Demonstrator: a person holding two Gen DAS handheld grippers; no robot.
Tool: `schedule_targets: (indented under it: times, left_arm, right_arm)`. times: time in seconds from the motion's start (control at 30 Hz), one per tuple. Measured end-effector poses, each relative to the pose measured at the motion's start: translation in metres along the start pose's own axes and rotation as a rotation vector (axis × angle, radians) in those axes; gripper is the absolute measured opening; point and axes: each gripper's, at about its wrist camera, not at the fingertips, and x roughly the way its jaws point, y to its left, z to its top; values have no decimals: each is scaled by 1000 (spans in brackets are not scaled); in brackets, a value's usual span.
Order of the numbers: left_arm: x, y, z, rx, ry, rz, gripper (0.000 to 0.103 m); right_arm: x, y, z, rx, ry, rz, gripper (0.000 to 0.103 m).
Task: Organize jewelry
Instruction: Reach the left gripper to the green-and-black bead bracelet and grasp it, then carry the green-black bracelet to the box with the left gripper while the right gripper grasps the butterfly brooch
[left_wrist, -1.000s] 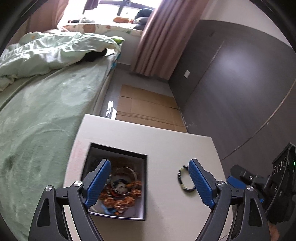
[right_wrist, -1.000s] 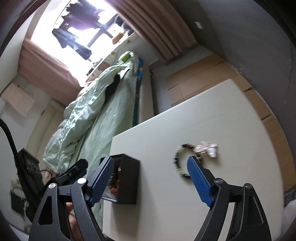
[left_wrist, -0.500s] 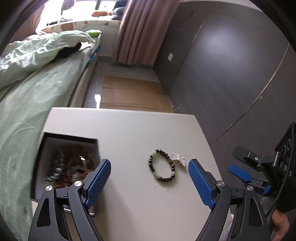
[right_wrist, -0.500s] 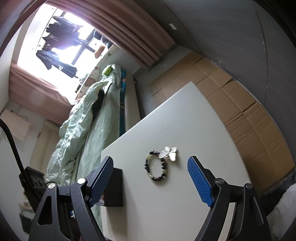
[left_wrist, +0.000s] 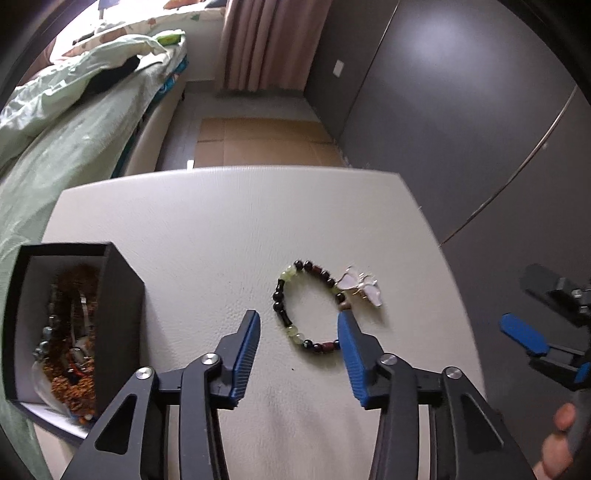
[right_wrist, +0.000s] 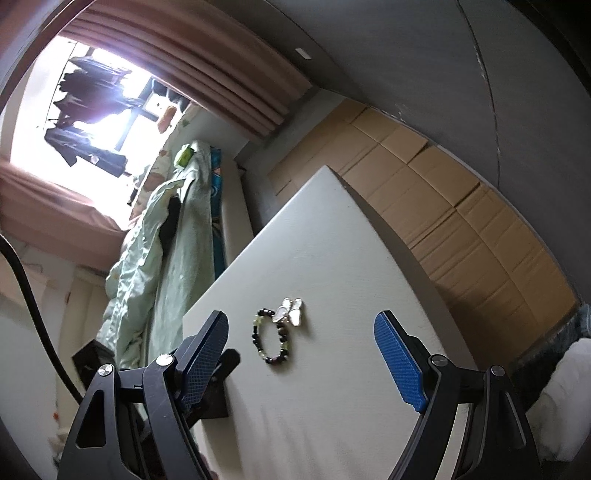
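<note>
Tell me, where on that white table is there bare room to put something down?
The far half of the table, beyond the bracelet and the butterfly clip, is bare. So is the strip between the black box and the bracelet, though the left claw hangs there. The box itself is crammed with jewelry.

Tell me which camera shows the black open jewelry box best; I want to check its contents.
The left wrist view: the black open jewelry box faces the camera, showing tangled orange beads and metal pieces inside. The right wrist view catches only a dark outer corner behind its left finger.
</note>
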Motion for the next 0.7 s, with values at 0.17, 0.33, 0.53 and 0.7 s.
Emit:
schedule_targets:
  times: [0.17, 0.33, 0.53, 0.7]
  left_arm:
    - [21, -1, -4, 21, 51, 44, 42]
    - [23, -10, -11, 102, 26, 112, 39]
    - [20, 6, -9, 70, 29, 111, 8]
    - [14, 11, -4, 36, 27, 63, 8]
  right_arm:
    - [5, 2, 0, -11, 16, -15, 82]
    - [7, 4, -1, -26, 26, -22, 82]
    - [14, 7, -5, -40, 42, -42, 82]
    - [21, 15, -8, -80, 56, -71, 82]
